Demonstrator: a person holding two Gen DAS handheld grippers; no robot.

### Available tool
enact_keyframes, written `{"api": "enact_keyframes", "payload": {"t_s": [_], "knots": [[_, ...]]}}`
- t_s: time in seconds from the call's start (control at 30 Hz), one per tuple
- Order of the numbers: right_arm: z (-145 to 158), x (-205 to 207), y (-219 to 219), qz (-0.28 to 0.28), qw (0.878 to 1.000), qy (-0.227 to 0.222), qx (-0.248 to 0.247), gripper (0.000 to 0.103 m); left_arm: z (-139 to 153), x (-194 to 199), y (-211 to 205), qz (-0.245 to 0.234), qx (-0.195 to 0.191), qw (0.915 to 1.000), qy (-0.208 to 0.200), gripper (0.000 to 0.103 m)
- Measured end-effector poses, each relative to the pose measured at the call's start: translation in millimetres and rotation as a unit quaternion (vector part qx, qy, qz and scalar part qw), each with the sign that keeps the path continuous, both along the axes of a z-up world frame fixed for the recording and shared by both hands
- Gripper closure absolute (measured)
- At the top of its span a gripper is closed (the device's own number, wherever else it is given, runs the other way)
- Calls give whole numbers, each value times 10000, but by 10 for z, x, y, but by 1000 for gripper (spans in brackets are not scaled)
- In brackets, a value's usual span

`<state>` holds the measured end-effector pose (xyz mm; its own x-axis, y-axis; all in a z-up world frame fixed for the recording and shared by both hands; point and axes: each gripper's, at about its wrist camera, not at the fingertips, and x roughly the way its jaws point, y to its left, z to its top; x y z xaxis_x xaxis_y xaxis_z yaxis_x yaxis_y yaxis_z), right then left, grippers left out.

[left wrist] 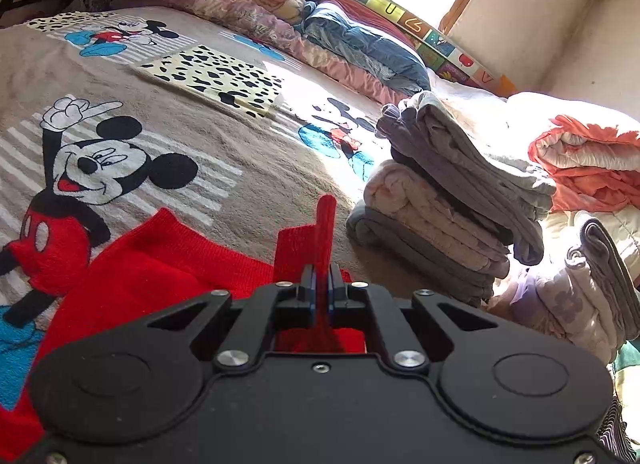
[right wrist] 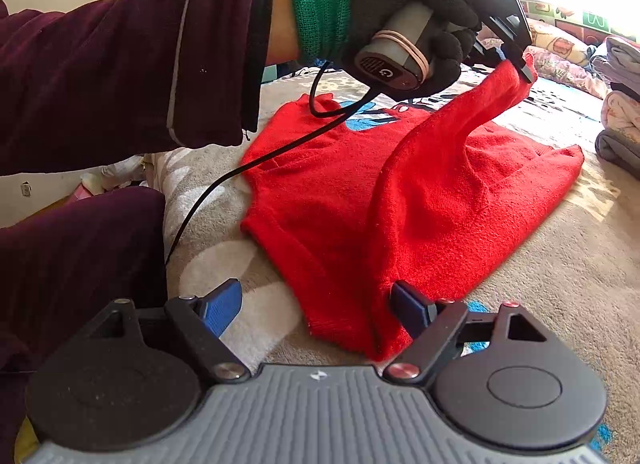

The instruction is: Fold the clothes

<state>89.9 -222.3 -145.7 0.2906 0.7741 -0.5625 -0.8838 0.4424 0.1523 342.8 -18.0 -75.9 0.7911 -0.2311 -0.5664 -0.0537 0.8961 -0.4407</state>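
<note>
A red knit sweater (right wrist: 400,192) lies spread on the cartoon-mouse bedspread (right wrist: 560,264). My left gripper (left wrist: 322,284) is shut on a fold of the red sweater (left wrist: 160,264), and a strip of red cloth sticks up between its blue pads. In the right wrist view the left gripper (right wrist: 522,64), held by a black-gloved hand (right wrist: 412,12), lifts one edge of the sweater above the bed. My right gripper (right wrist: 316,310) stands open just above the sweater's near hem, blue pads (right wrist: 222,306) wide apart with nothing pinched between them.
A stack of folded grey and pink clothes (left wrist: 448,200) stands at the right of the bed, with an orange-and-white bundle (left wrist: 588,156) beyond it. Pillows and quilts (left wrist: 248,4) line the far edge. A dark red sleeve (right wrist: 120,64) and a black cable (right wrist: 240,168) cross the left.
</note>
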Motion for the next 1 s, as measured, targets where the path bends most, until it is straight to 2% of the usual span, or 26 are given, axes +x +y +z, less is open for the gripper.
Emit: {"api": "enact_keyframes", "payload": {"t_s": [0.27,0.37,0.7,1.0], "knots": [[-19,20,17,7,10000,87,25,21,-158,159,-276,-35,345,9994,-2,101],[-12,25,19,5,10000,87,37,21,-230,185,-379,-36,643,9979,-57,101],[-20,17,111,45,9999,90,17,15,-454,250,-695,-95,1583,9872,-190,101],[-28,66,148,4,9997,203,115,13,-522,311,-858,-172,2017,9790,-241,101]]}}
